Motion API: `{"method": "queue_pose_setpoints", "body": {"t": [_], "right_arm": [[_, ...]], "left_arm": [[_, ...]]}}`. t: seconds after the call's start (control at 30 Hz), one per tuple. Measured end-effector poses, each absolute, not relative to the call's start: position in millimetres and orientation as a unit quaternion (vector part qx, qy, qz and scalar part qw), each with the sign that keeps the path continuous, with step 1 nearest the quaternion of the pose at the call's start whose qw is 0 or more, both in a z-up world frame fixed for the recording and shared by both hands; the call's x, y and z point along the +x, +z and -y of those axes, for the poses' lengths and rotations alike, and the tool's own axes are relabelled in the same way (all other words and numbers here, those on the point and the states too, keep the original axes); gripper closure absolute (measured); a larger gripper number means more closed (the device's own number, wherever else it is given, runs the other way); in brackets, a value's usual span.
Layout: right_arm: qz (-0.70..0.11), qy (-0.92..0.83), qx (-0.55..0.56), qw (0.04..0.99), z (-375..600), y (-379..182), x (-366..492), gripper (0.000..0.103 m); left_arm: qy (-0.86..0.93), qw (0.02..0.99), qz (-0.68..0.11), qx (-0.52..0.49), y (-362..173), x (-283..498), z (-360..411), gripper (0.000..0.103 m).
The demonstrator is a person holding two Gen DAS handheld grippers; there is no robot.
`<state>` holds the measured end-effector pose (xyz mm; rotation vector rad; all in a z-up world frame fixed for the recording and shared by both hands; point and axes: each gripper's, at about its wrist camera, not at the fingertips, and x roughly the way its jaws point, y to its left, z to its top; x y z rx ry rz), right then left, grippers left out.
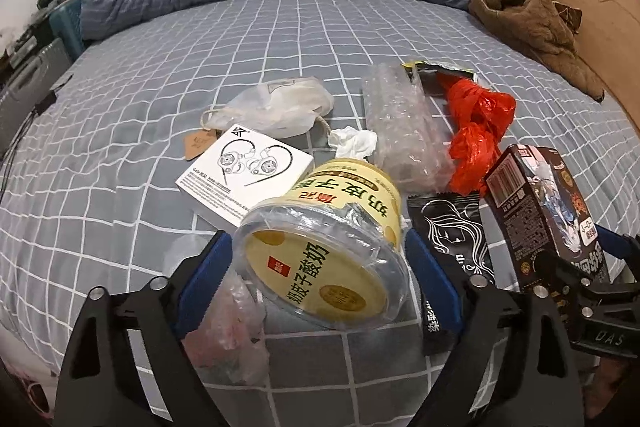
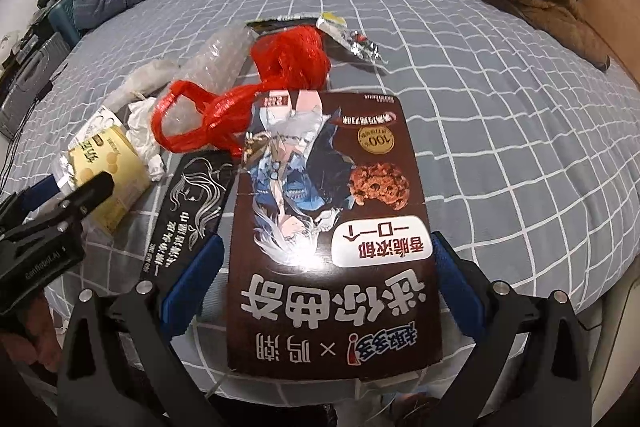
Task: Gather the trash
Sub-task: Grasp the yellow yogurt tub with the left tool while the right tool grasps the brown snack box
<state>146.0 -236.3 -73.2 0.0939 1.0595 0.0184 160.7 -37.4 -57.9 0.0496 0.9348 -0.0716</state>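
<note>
The left gripper's (image 1: 320, 267) spread fingers flank the light, crushable yellow yogurt tub (image 1: 326, 247); the right gripper's (image 2: 328, 291) fingers bracket the stiff brown cookie box (image 2: 328, 227), best gripped across its sides.

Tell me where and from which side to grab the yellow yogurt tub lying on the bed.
Grip the yogurt tub across its round side wall, just behind the clear lid. It lies tipped on its side with the lid toward the left gripper, whose fingers already flank it left and right. Come from the lid end, probably squeezing gently, since the wall looks thin.
</note>
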Motion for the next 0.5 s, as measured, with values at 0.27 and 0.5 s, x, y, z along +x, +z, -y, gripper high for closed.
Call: {"method": "queue_pose_setpoints", "body": {"t": [0.27, 0.5], "right_arm": [[-0.510, 0.003, 0.053, 0.859, 238, -78, 146, 0.016], [-0.500, 0.001, 0.052, 0.864, 238, -69, 139, 0.016]], "left_arm": [[-0.037, 0.893, -0.448, 0.024, -58, 160, 35, 0.020], [-0.040, 0.896, -0.443, 0.018, -48, 151, 34, 0.020]]}}
